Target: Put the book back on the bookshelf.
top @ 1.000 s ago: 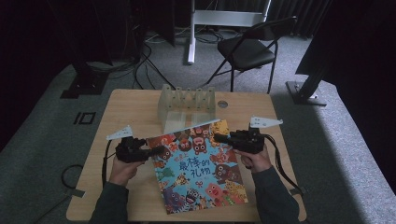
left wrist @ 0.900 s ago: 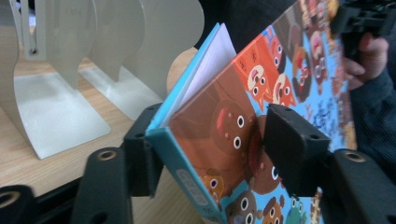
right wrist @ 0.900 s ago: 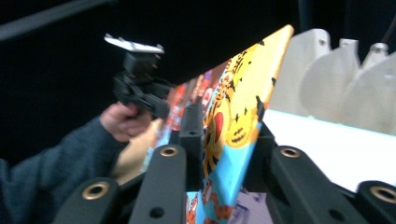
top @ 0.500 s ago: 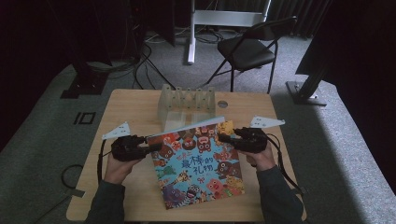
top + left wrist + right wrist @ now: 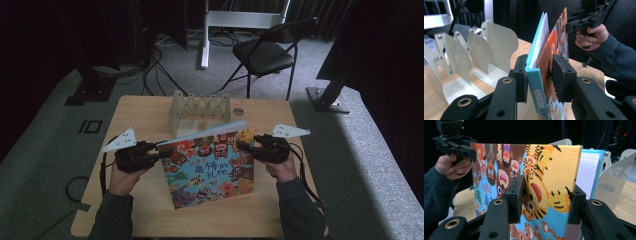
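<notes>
**Picture book lifted at both edges before the divider rack**

The picture book (image 5: 210, 167) stands tilted on the wooden table (image 5: 150, 112), just in front of the metal divider rack (image 5: 200, 107), its far edge raised. The left gripper (image 5: 159, 150), held level by a hand coming in from the book's left, has its jaws just closed further and now clamped across the spine edge. The right gripper (image 5: 242, 145), level at the book's right edge, has been opening; its jaws stand apart around the front cover, one pad close against it.
</notes>
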Demonstrator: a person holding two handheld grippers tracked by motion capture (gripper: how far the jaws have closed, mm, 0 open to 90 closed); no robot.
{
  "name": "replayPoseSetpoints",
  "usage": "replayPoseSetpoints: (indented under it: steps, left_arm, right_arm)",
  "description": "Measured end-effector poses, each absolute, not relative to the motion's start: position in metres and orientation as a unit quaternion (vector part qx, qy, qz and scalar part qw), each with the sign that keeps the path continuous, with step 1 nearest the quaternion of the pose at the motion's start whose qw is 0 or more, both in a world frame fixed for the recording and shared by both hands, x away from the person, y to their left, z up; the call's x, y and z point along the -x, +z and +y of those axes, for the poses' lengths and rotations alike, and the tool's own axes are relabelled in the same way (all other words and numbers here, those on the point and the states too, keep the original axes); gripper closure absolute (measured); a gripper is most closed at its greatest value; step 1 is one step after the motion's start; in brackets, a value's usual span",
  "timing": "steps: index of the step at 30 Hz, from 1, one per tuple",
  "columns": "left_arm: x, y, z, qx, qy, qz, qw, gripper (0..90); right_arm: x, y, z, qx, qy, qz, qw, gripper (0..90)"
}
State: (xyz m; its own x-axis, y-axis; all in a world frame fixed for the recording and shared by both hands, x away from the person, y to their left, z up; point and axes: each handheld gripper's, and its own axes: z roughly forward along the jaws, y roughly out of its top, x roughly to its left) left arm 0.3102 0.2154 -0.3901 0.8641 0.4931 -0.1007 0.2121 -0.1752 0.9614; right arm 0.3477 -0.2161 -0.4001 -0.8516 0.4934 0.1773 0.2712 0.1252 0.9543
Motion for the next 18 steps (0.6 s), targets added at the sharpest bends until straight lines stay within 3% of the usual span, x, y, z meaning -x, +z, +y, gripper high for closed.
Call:
replayPoseSetpoints:
  steps: [8, 18]
  left_arm:
    - [-0.302, -0.379, 0.214, -0.759, 0.160, 0.216, 0.593, 70.7]
    - [-0.296, -0.386, 0.210, -0.766, 0.144, 0.193, 0.596, 66.3]
  right_arm:
    - [-0.345, -0.399, -0.215, -0.241, 0.614, 0.742, 0.118, 55.6]
    - [-0.339, -0.399, -0.220, -0.240, 0.601, 0.749, 0.144, 53.3]
